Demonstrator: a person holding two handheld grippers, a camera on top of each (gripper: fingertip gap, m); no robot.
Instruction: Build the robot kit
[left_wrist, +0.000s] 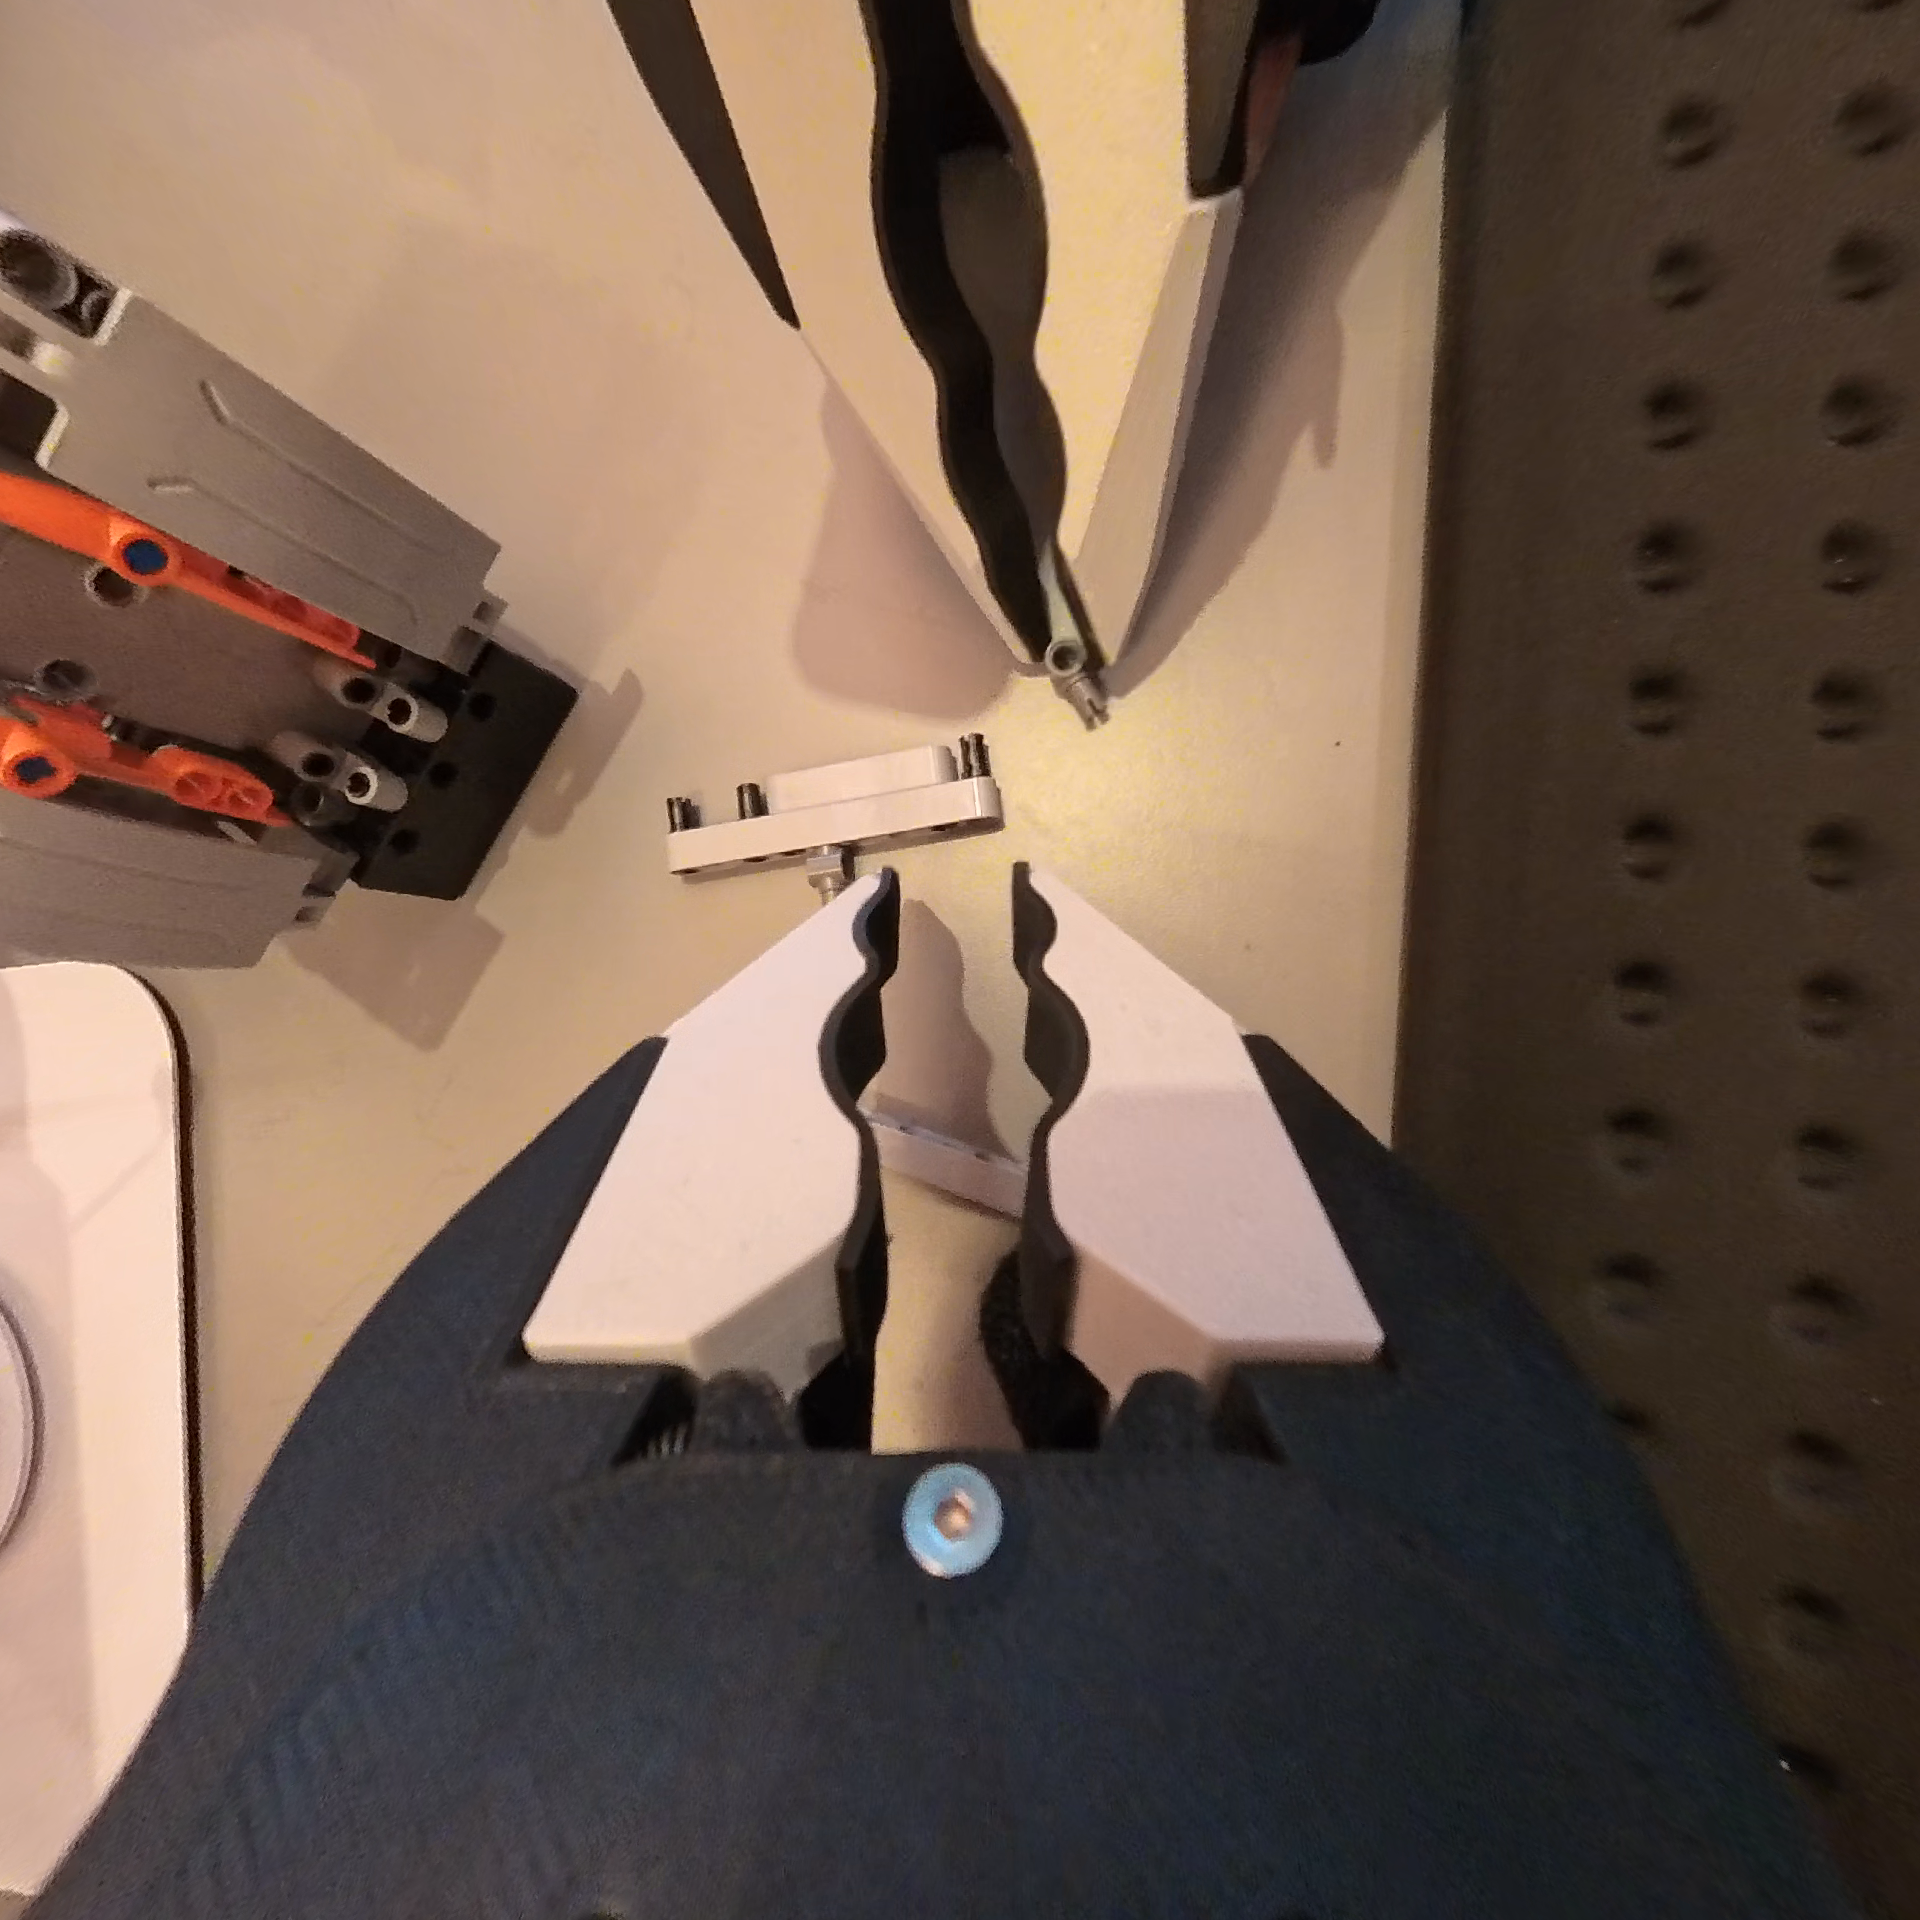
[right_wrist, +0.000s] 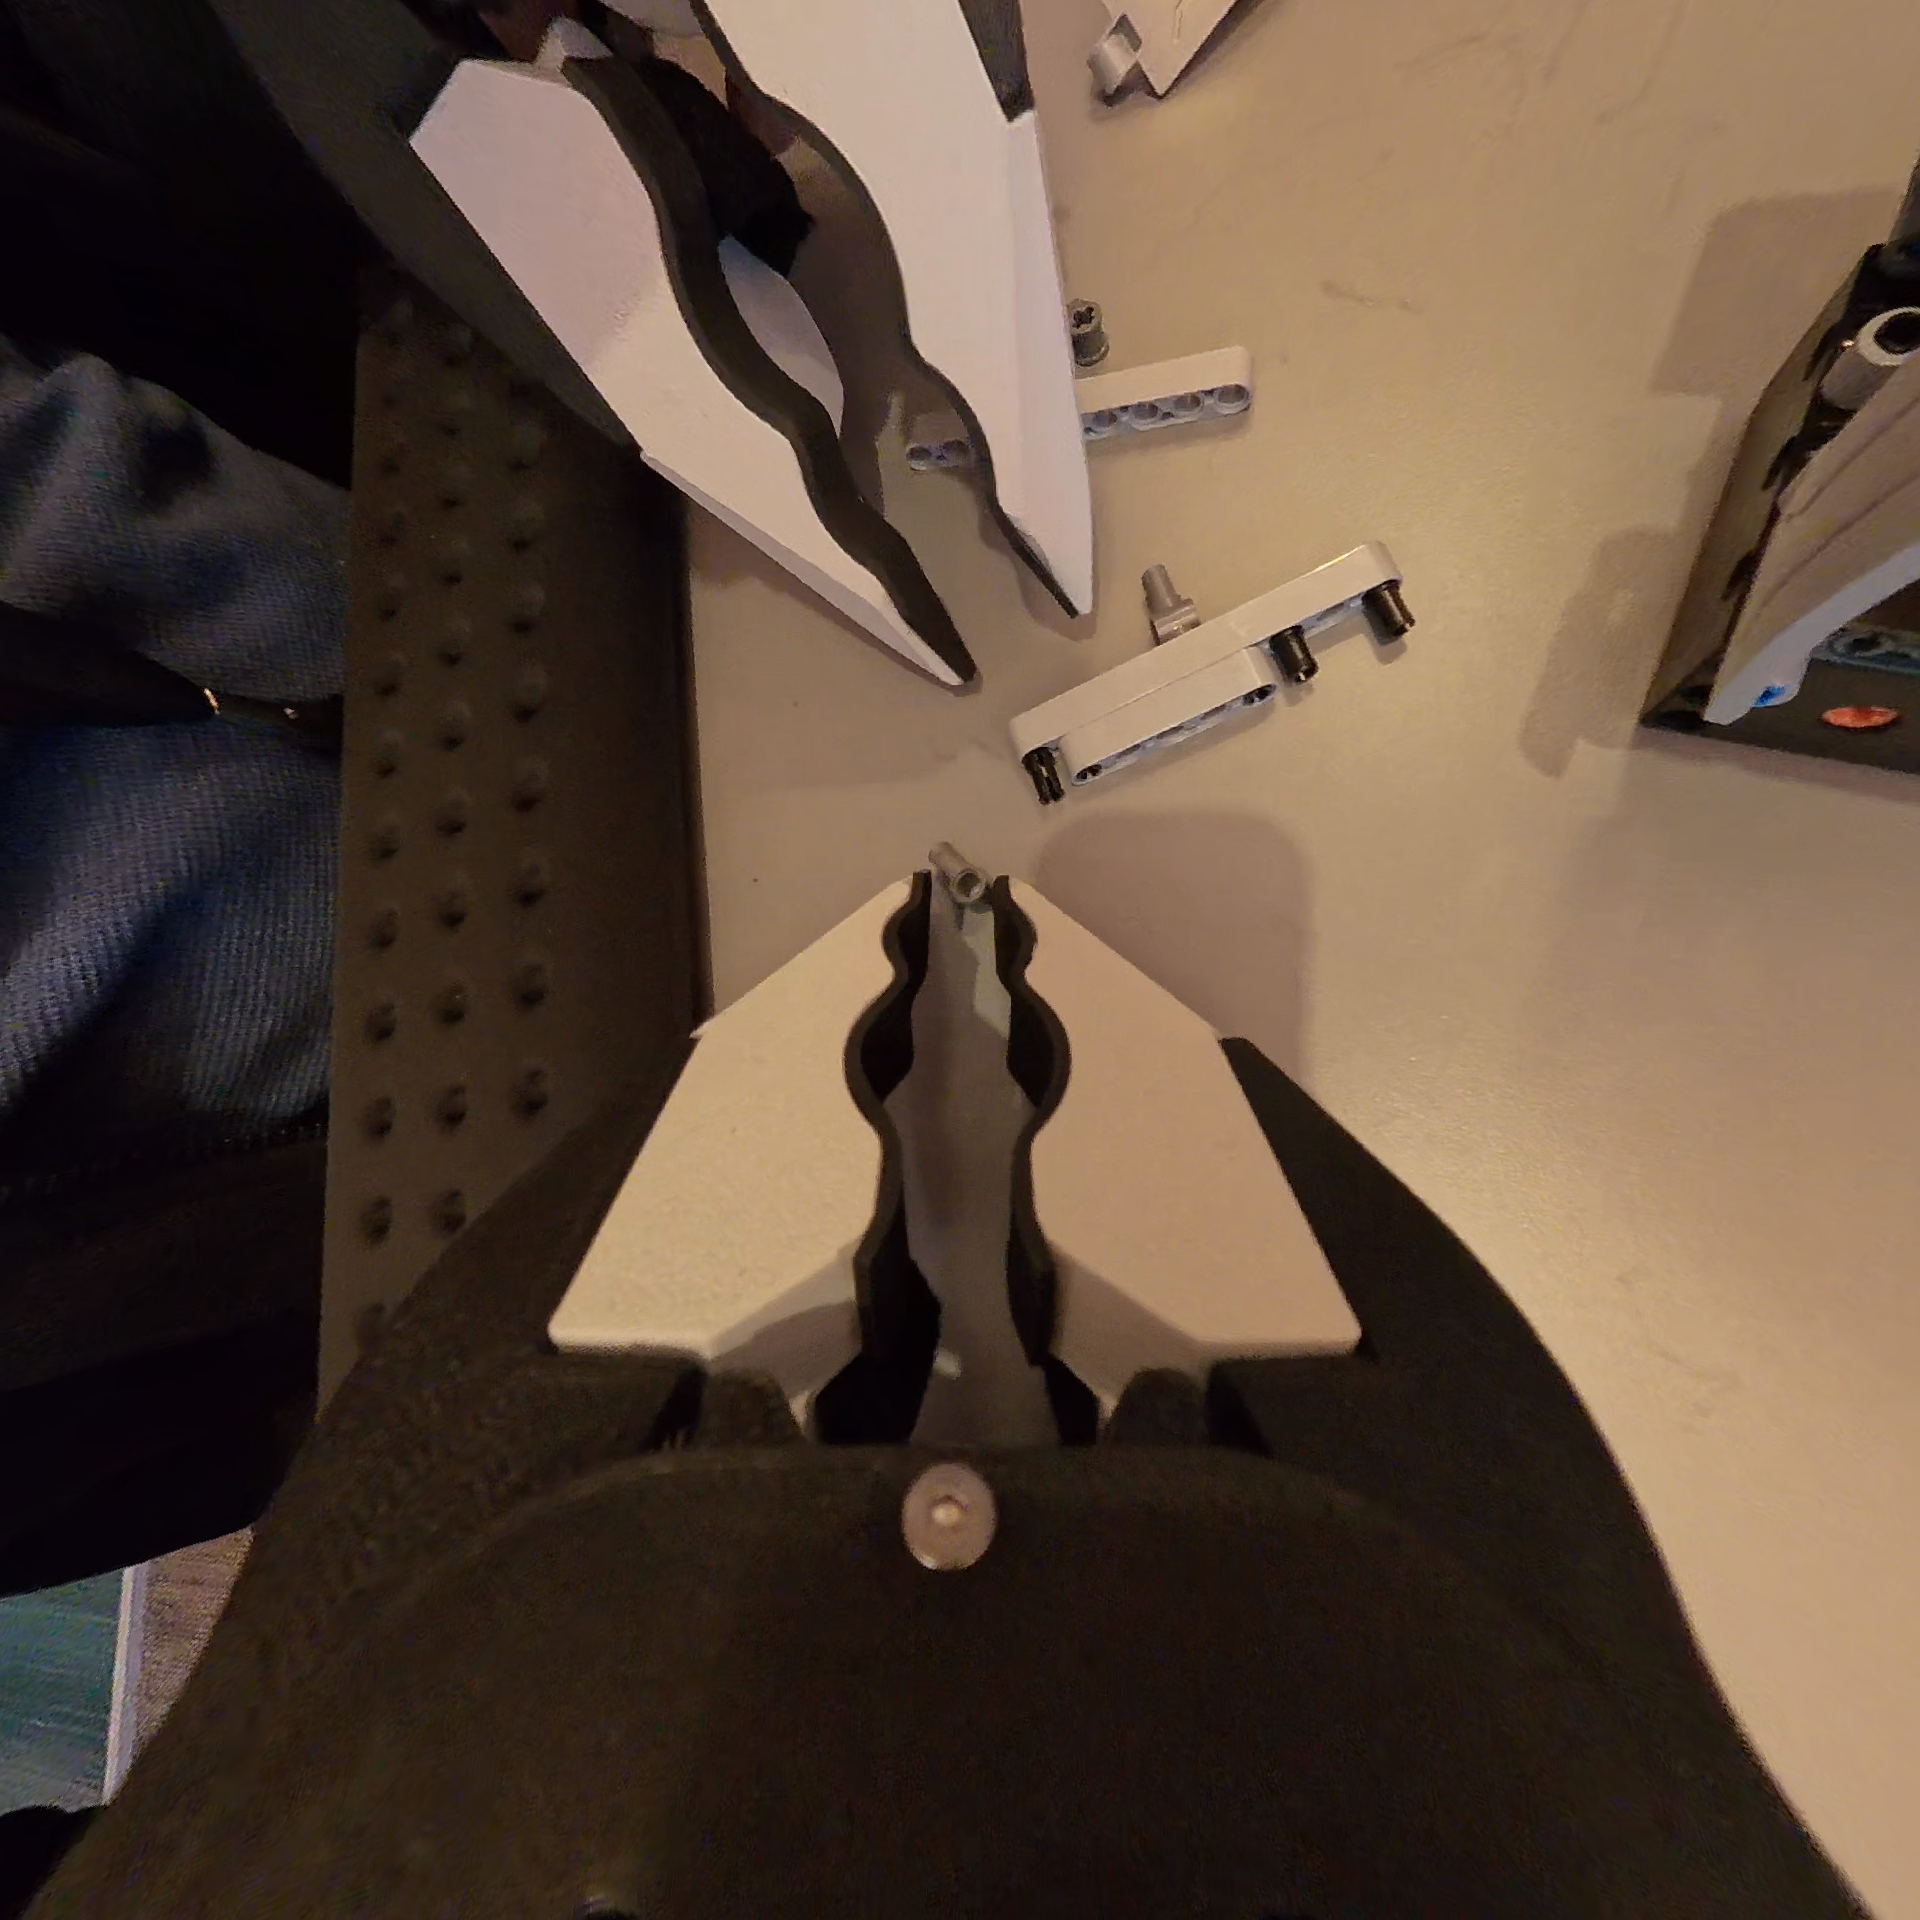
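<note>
A hobby or lab workbench: a plain cream tabletop (left_wrist: 520, 260) strewn with toy building parts, a grey holed beam with black pins (left_wrist: 831, 810), a half-built grey, black and orange model (left_wrist: 229, 644), beside a dark mat dotted with holes (left_wrist: 1714, 727).

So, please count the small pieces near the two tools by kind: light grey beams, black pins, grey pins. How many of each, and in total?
Light grey beams: 3, two stacked beams and one loose beam
Black pins: 3
Grey pins: 3, counting the grey pin in the right tool
Total: 9
</note>
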